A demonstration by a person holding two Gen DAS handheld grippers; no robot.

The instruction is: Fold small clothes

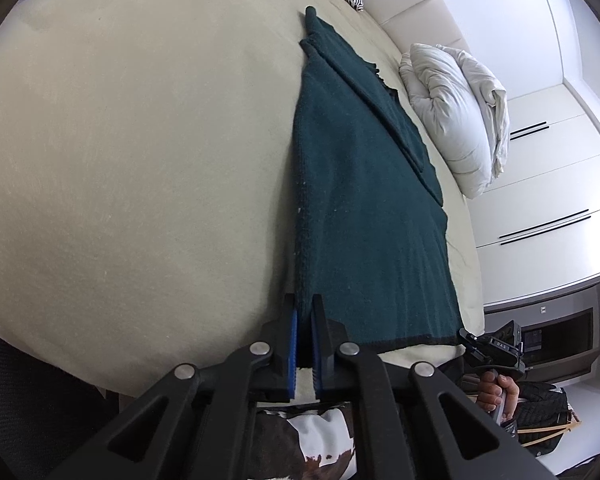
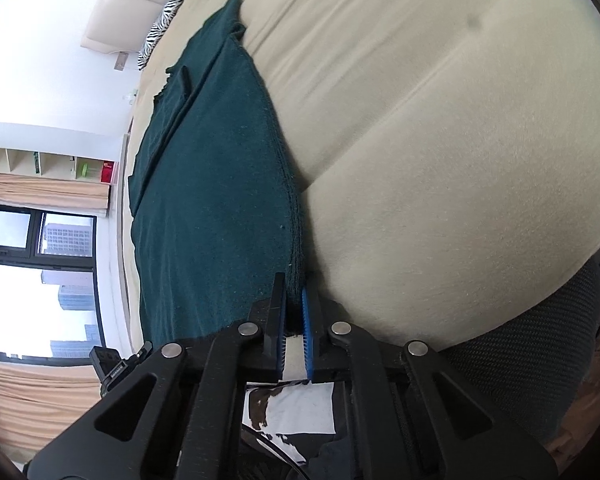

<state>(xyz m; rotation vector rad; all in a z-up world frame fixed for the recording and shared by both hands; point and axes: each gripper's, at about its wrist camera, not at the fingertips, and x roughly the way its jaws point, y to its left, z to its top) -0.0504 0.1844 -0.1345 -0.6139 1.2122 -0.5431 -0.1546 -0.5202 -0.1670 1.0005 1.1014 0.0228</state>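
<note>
I have a claw in each hand, and both are pinched tight on the near end of a dark green cloth (image 1: 364,208) that lies long and flat on the big beige bed (image 1: 120,160). My left claw (image 1: 305,316) is squeezed on the near left corner, and my right claw (image 2: 294,300) is squeezed on the near right corner, where the edge looks thick, like a few layers stacked up. The blue pads (image 2: 306,320) of that claw press on the cloth from both sides. From my left claw I can also see my other hand (image 1: 496,394) down by the edge of the bed. I think the cloth has been folded along its length already, because a narrow strip lies on top along one side and the whole thing is a long band. The far end looks a bit bumpy and pointy, not neat. So some folding looks done, but it is not a small tidy pile yet. I think what is left is to bring this near end up and over to the far end, then make it flat. A white pillow (image 1: 456,116) sits near the far side.
</note>
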